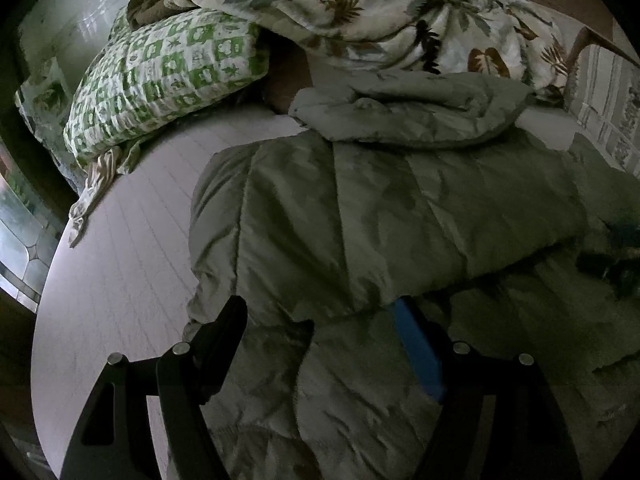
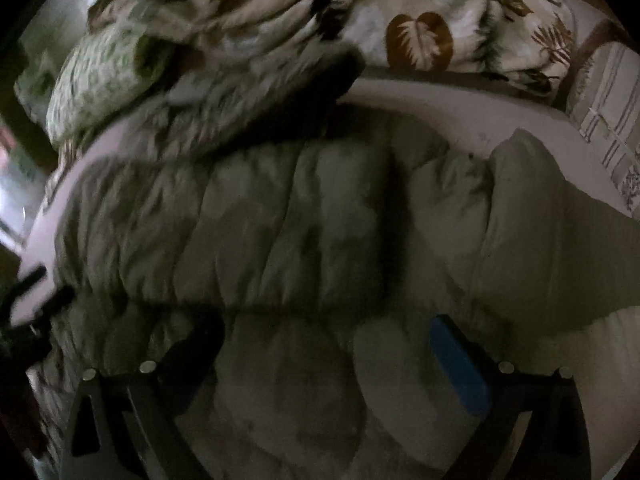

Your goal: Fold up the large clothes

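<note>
The puffy grey-green quilted coat [image 1: 380, 216] lies spread on the pale bed sheet [image 1: 132, 264], directly beneath both grippers. The left gripper [image 1: 320, 316] tilts down with its jaws standing apart around a fold of it, though whether they pinch it I cannot tell, while the right gripper [image 2: 324, 332], also pointing down, gapes wide and holds nothing. One green-checked pillow [image 1: 168, 80] and one leaf-printed duvet [image 1: 400, 20] lie beyond.
</note>
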A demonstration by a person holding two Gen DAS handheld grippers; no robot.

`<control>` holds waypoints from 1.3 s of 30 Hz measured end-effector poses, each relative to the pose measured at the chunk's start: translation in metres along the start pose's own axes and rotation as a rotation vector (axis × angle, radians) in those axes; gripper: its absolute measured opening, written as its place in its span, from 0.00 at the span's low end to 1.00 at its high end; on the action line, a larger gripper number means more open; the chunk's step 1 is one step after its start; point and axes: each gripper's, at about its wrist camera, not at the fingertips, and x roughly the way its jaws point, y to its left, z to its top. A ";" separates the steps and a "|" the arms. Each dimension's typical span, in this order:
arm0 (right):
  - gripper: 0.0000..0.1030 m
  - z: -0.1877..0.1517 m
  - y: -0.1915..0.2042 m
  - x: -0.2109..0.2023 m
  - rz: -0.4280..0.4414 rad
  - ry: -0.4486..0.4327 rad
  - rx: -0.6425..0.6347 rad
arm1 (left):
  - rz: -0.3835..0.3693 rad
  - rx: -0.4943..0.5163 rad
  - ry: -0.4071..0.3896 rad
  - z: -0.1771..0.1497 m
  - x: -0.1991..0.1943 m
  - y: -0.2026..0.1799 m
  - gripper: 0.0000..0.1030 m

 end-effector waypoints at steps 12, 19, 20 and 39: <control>1.00 -0.035 -0.108 -0.047 0.048 -0.084 0.218 | -0.061 -0.002 -0.019 -0.013 -0.028 -0.024 0.74; 1.00 -0.064 -0.261 -0.075 -0.073 -0.120 0.557 | -0.085 0.038 -0.019 -0.018 -0.029 -0.050 0.74; 1.00 -0.065 -0.280 -0.078 -0.096 -0.124 0.592 | -0.086 0.045 -0.017 -0.018 -0.029 -0.053 0.74; 0.99 -0.052 -0.463 -0.017 -0.213 -0.133 0.870 | -0.109 0.019 0.031 -0.010 -0.009 -0.071 0.74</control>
